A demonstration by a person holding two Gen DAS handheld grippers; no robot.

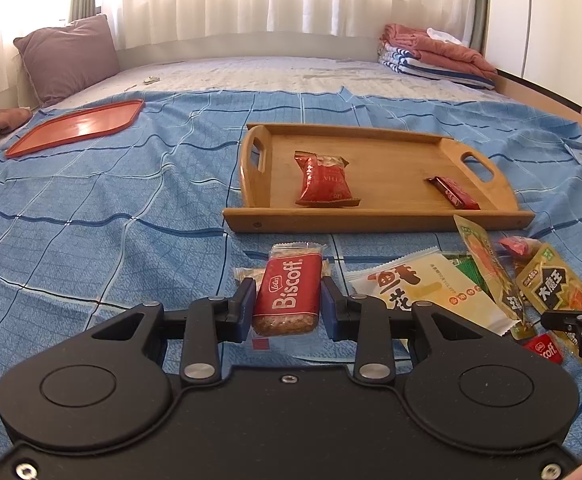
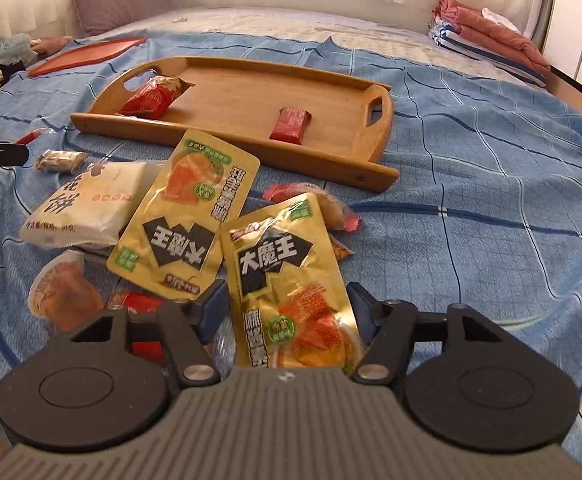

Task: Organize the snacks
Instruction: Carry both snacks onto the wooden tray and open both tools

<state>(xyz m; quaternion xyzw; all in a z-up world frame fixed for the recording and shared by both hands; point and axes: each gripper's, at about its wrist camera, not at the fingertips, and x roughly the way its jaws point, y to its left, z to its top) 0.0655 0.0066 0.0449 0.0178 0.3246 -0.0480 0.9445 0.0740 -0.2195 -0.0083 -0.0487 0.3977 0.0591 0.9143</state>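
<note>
While the left claw [image 1: 287, 304] grips a Biscoff packet [image 1: 289, 294] above the bed [image 1: 91, 208], the right claw [image 2: 287, 310] clamps a yellow pouch [image 2: 287, 276]. Beyond them, the wooden tray [image 1: 375, 220] holds two red snacks.

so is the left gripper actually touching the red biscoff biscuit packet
Touching. The left wrist view shows the left gripper with both blue pads pressed against the sides of the red Biscoff biscuit packet, with no gap on either side.

Two packets lie in the wooden tray [image 1: 375, 216] — one left, one right. Nearer, loose snacks [image 2: 163, 216] crowd the bedsheet [image 1: 91, 216]; a flat tray [image 1: 79, 126] lies far left.
</note>
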